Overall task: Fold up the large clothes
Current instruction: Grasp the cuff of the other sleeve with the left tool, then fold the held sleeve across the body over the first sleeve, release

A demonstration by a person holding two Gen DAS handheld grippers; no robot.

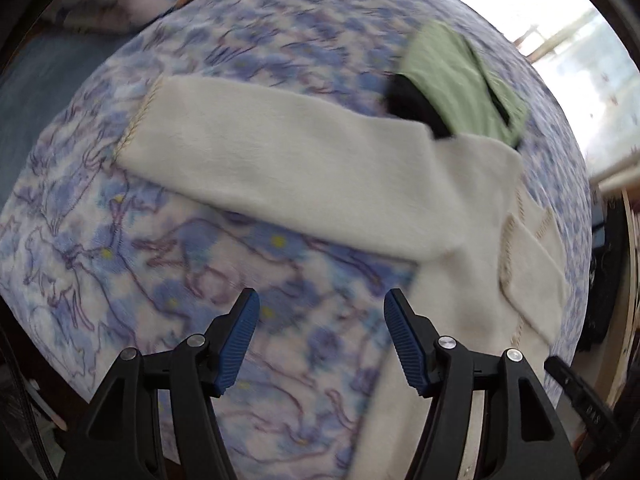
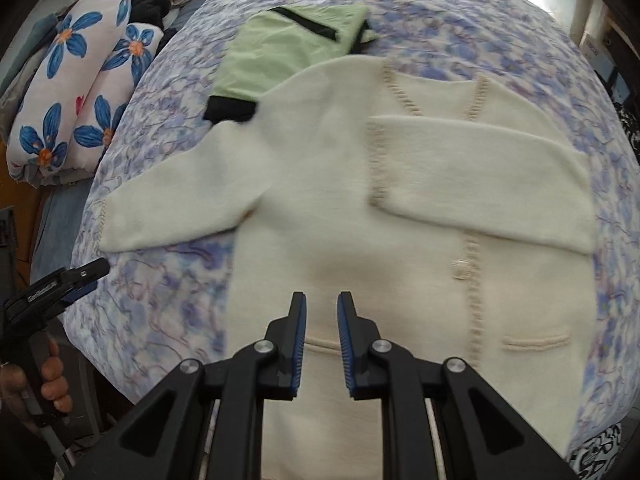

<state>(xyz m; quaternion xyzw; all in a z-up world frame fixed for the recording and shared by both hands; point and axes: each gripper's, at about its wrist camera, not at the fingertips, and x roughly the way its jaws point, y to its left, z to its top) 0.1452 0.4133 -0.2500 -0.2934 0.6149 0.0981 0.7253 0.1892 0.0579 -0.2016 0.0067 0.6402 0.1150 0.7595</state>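
A cream knitted cardigan (image 2: 320, 200) lies flat, front up, on a blue-flowered bedspread (image 2: 160, 320). One sleeve (image 2: 480, 184) is folded across the chest. The other sleeve (image 1: 280, 168) stretches out sideways. My right gripper (image 2: 322, 298) hovers above the cardigan's lower front, its jaws a narrow gap apart with nothing between them. My left gripper (image 1: 322, 296) is open over bare bedspread (image 1: 160, 280), just below the outstretched sleeve and beside the cardigan's body; it holds nothing. In the right wrist view the left gripper (image 2: 86, 274) shows near that sleeve's cuff, held by a hand (image 2: 52, 380).
A folded light-green garment (image 2: 280, 52) with black trim lies beyond the cardigan's shoulder, also the green garment (image 1: 452, 80) in the left wrist view. Flower-print pillows (image 2: 80, 92) are stacked off the bed's left side. A bright window (image 1: 560, 40) lies beyond the bed.
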